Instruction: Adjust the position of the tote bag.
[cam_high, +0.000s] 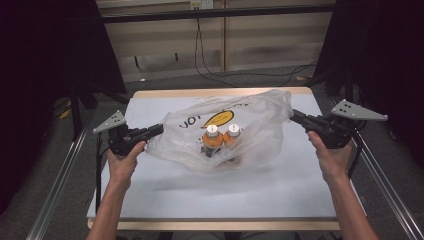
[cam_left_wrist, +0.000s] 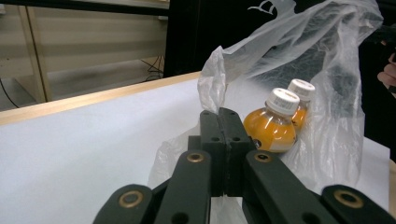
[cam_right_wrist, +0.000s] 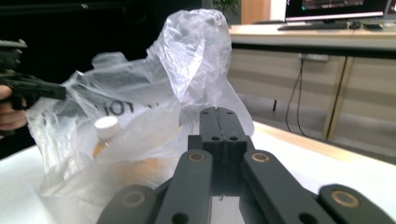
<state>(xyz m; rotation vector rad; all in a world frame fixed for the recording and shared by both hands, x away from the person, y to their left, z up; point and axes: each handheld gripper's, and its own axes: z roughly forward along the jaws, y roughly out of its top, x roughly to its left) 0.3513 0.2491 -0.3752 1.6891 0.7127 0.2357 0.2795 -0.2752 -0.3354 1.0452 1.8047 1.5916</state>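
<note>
- The left gripper (cam_high: 159, 130) is at 9 o'clock of the plastic bag (cam_high: 260, 125). Its fingers (cam_left_wrist: 212, 135) are pressed together, and they pinch the left edge of the bag film.
- The right gripper (cam_high: 294, 116) is at 3 o'clock of the bag. Its fingers (cam_right_wrist: 212, 133) are also together and they clamp the right edge of the bag, which rises crumpled just behind them in the right gripper view.
- The bag is stretched between the two grippers, over the middle of the white desk (cam_high: 200, 195). Its bottom part seems to rest on the desk.
- Inside the bag, two orange bottles (cam_high: 220, 140) with white caps stand upright, touching side by side, between the two pairs of fingers and well apart from each.
- In the left gripper view, the bottles are at 2 o'clock from the fingers, just behind them.
</note>
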